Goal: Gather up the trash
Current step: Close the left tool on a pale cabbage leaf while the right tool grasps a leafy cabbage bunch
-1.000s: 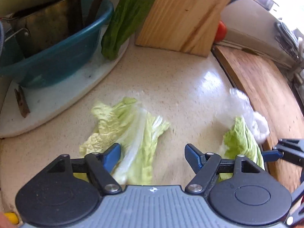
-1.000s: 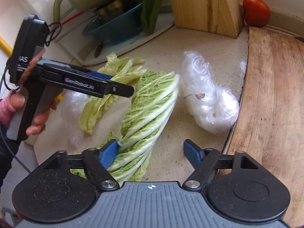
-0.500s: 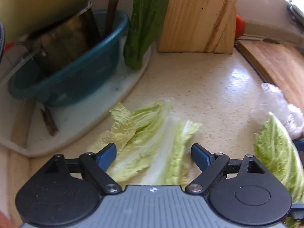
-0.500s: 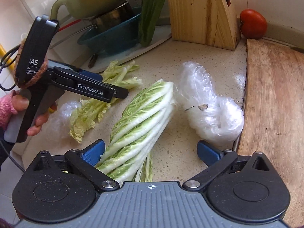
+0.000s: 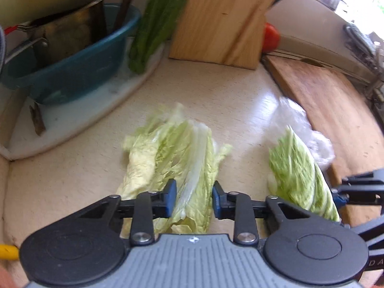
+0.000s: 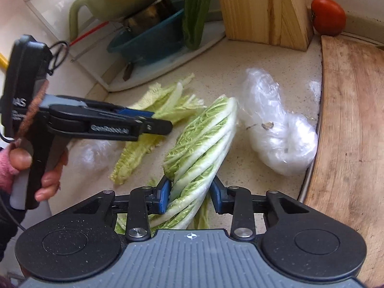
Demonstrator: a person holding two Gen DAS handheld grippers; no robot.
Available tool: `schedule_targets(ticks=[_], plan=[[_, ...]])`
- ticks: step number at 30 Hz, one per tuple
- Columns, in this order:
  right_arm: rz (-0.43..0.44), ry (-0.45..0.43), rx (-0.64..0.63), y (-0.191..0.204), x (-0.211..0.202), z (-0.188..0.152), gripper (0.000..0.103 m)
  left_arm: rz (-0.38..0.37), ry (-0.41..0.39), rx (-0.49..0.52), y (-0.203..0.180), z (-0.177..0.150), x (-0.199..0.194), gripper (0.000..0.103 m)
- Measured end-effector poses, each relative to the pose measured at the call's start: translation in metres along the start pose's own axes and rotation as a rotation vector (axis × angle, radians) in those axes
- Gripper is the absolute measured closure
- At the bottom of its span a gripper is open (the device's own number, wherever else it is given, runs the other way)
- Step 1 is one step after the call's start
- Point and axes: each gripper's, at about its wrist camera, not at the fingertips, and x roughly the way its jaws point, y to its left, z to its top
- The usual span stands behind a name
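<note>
Item one: loose cabbage leaves (image 5: pixel 172 158), pale green with white ribs, lying flat on my countertop (image 5: pixel 228 100) in front of the white tray (image 5: pixel 79 120). My left gripper (image 5: pixel 194 200) has just been closing and now has them between its blue pads, pinching the stalk end as far as I can see. I judge them light, limp and damp, apt to tear or slip out singly, so the thick white rib is the place to hold. Item two: the cabbage wedge (image 6: pixel 204 148), lying near the leaves and just beside the crumpled plastic wrap (image 6: pixel 280 139). My right gripper (image 6: pixel 190 195) has also just been closing, and its pads press the stem end. I judge it firmer and heavier than the leaves, stiff at the ribs, floppy at the tip; the stem is the sound grip. The wrap will be nearly weightless, slick and springy, best bunched at its thickest fold. A second scrap of clear film (image 6: pixel 93 153) lies under my left hand (image 6: pixel 36 168). Surface: speckled cream stone, smooth, glossy with window glare. Surroundings: wooden cutting board (image 6: pixel 352 124) to the right, knife block (image 6: pixel 261 9) behind, tomato (image 6: pixel 328 15) in the corner, teal basin (image 5: pixel 72 69) holding a metal pot (image 5: pixel 64 33), and a dark green vegetable (image 5: pixel 156 21) leaning by the basin.
</note>
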Motion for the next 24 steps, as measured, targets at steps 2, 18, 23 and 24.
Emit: schedule_targets(ticks=[2, 18, 23, 24], plan=[[0.011, -0.021, -0.007, 0.000, -0.009, -0.001, 0.060, -0.059, 0.018, -0.002, -0.009, -0.003, 0.000, 0.082], [0.125, -0.123, 0.092, -0.039, -0.059, -0.011, 0.061, -0.086, -0.108, -0.137, -0.030, -0.018, -0.061, 0.085], [0.154, -0.166, 0.067, -0.041, -0.074, -0.003, 0.061, -0.114, -0.186, -0.223, -0.026, -0.022, -0.086, 0.085], [0.162, -0.176, 0.057, -0.039, -0.076, -0.001, 0.061, -0.119, -0.202, -0.242, -0.025, -0.022, -0.089, 0.085]])
